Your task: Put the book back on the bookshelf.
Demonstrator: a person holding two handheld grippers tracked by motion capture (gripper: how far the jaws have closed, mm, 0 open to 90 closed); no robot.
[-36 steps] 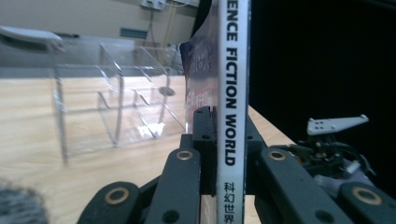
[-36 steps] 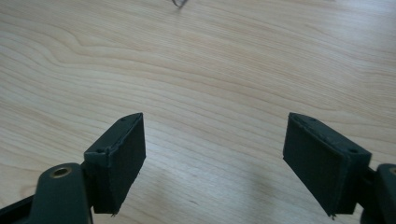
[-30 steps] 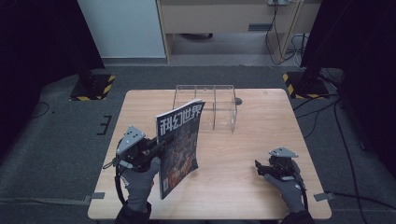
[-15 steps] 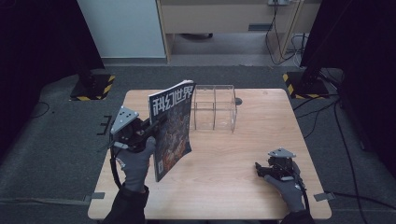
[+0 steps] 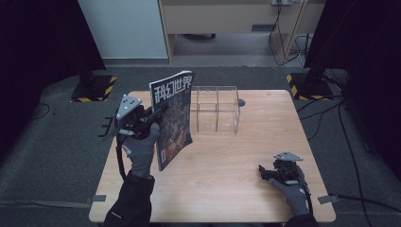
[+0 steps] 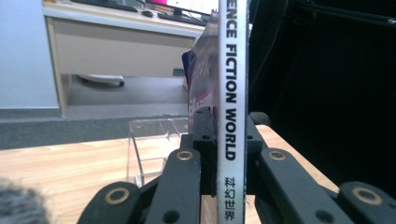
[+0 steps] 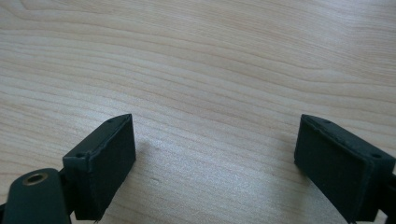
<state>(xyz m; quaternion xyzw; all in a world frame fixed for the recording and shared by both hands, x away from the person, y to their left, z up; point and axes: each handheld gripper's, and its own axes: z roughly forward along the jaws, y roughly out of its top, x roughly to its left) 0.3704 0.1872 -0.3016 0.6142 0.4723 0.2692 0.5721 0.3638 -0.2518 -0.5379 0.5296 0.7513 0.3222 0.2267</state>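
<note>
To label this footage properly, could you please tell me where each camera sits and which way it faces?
High view: above the near table edge, looking forward and down on the wooden table; gloved hands, left gripper and right gripper show.
Left gripper view: on the left gripper, facing the clear acrylic rack; its jaws clamp the upright magazine by its white spine.
Right gripper view: on the right gripper, facing bare wood; jaws apart.
Shared: the magazine and rack.

Left gripper [image 5: 153,115]: raised above the table, jaws clamped tight on a magazine's spine, grey plate on top.
Left hand [image 5: 140,147]: gloved, under the gripper, forearm upright.
Right gripper [image 5: 265,172]: low, jaws spread wide, nothing between them.
Right hand [image 5: 292,191]: gloved, behind its gripper.
</note>
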